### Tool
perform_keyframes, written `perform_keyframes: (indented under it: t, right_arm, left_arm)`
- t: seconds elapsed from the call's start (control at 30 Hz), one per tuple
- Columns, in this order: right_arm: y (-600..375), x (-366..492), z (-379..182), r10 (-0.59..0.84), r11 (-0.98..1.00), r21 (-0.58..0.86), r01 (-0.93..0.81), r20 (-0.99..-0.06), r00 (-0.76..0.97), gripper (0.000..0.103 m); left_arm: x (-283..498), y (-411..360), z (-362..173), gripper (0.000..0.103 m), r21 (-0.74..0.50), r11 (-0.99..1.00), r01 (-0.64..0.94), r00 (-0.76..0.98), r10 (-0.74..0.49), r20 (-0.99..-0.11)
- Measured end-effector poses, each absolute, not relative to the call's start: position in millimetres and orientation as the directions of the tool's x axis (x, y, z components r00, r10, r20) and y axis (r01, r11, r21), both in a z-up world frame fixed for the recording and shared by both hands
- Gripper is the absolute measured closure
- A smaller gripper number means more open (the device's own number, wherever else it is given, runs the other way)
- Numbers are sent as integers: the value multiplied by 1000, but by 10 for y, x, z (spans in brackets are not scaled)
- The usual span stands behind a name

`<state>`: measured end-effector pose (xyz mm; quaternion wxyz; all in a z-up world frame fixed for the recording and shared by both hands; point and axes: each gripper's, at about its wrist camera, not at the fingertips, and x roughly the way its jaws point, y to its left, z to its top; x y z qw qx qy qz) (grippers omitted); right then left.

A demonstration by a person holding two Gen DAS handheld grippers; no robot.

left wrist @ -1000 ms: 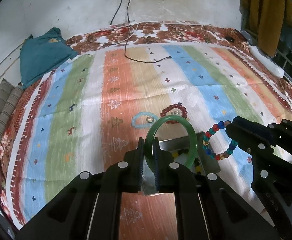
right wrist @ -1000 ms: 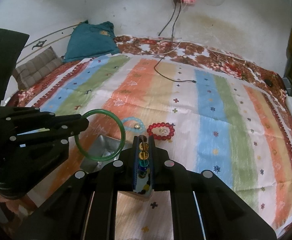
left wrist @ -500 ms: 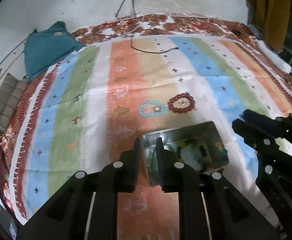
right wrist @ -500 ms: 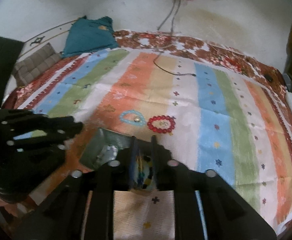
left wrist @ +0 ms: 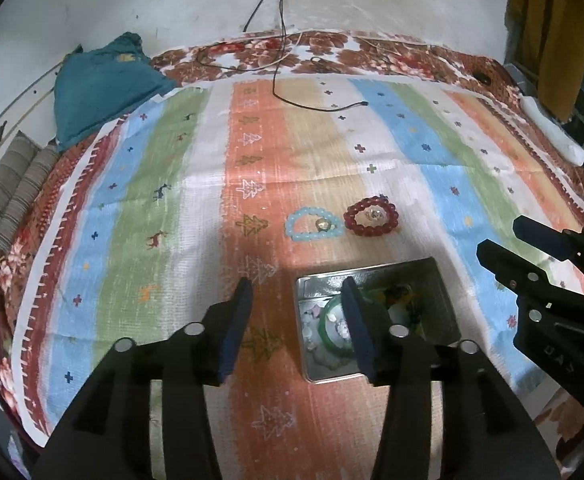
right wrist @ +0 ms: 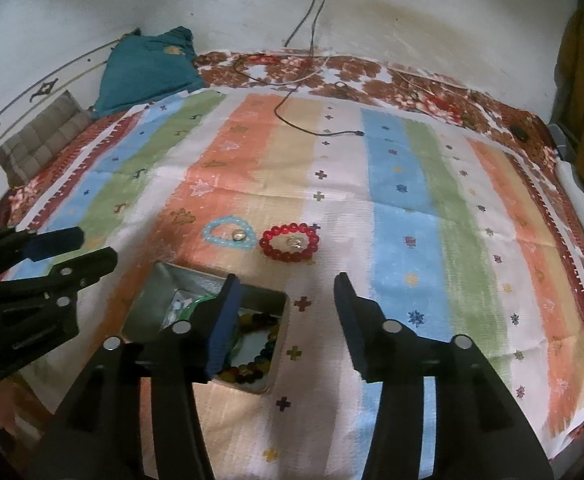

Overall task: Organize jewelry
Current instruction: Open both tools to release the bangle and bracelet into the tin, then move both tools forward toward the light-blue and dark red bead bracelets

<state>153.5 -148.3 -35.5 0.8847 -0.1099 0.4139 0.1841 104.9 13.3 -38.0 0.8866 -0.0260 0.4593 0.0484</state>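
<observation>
Left wrist view: your left gripper has its jaws parted and opening, with nothing pinched between the blue pads; only striped cloth shows in the gap. Its right finger reaches over the near-left part of the metal tin, which lies open on the orange stripe. Inside the tin you can see the green bangle lying flat at the left, partly hidden by that finger, with small pale pieces inside its ring. Beyond the tin, on the cloth, sit the light-blue bead bracelet and, just beside it on the right, the red bead bracelet, each with a small shiny piece inside its loop. They are apart from the tin. Your right gripper enters from the right edge, fingers spread, clear of the tin.

From the right wrist view, your right gripper is likewise about halfway spread and opening, holding nothing. Its left finger hangs over the tin, while its right finger is above bare white cloth. The multicoloured bead bracelet lies in the near-right part of the tin, and a sliver of the green bangle shows behind the finger. Your left gripper comes in from the left, just beside the tin's far-left corner. A teal pillow rests at the far-left edge of the bed, and a black cable trails from the wall onto the cloth.
</observation>
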Motion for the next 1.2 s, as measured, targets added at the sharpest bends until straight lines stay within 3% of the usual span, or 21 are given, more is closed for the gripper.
perform_keyframes:
  t: [0.2, 0.37, 1.0, 1.2]
  right_arm:
    - [-1463, 1674, -387, 215, 910, -56, -410, -782, 584, 39]
    - [-1465, 1831, -432, 207, 916, -47, -398, -796, 569, 31]
    - [-1435, 2242, -608, 177, 925, -43, -378, -831, 528, 26]
    - [-1402, 2350, -639, 160, 925, -63, -375, -830, 535, 20]
  left_arm:
    - [1149, 156, -406, 36, -18, 994, -111, 565, 48, -824]
    - [1292, 230, -412, 33, -21, 992, -127, 563, 54, -824]
    - [1756, 437, -526, 20, -13, 988, -152, 521, 69, -851]
    - [1899, 490, -599, 19, -6, 988, -157, 497, 74, -865]
